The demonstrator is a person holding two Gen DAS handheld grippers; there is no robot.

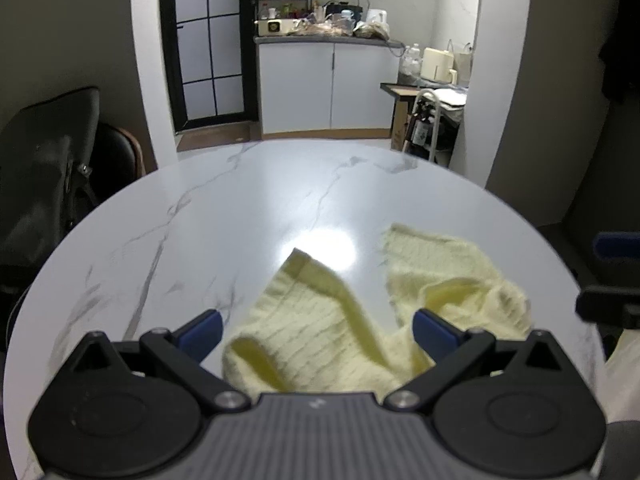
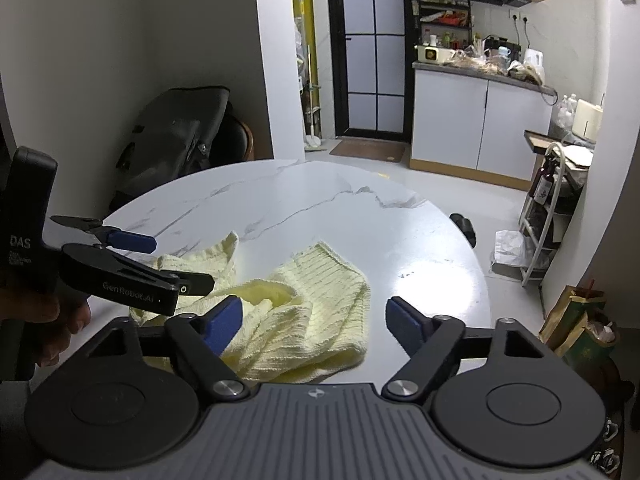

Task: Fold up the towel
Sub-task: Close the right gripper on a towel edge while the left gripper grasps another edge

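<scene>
Two grippers, yours, hover wide open over a crumpled pale-yellow knit towel (image 2: 304, 312), holding nothing: left gripper (image 1: 316, 330), right gripper (image 2: 314, 320). No neat fold shows; the towel lies bunched at the lower centre of the marble round table (image 2: 320, 208), so smoothing and folding remain. Its long axis seems to run left to right, corners pointing away from you.

Round white marble-veined table (image 1: 224, 216). Dark bag (image 2: 176, 132) on chair beyond its left edge. Behind: black-framed glass door (image 2: 370, 48), white cabinet (image 2: 480, 120) with cluttered counter, white kettle (image 2: 534, 60).
</scene>
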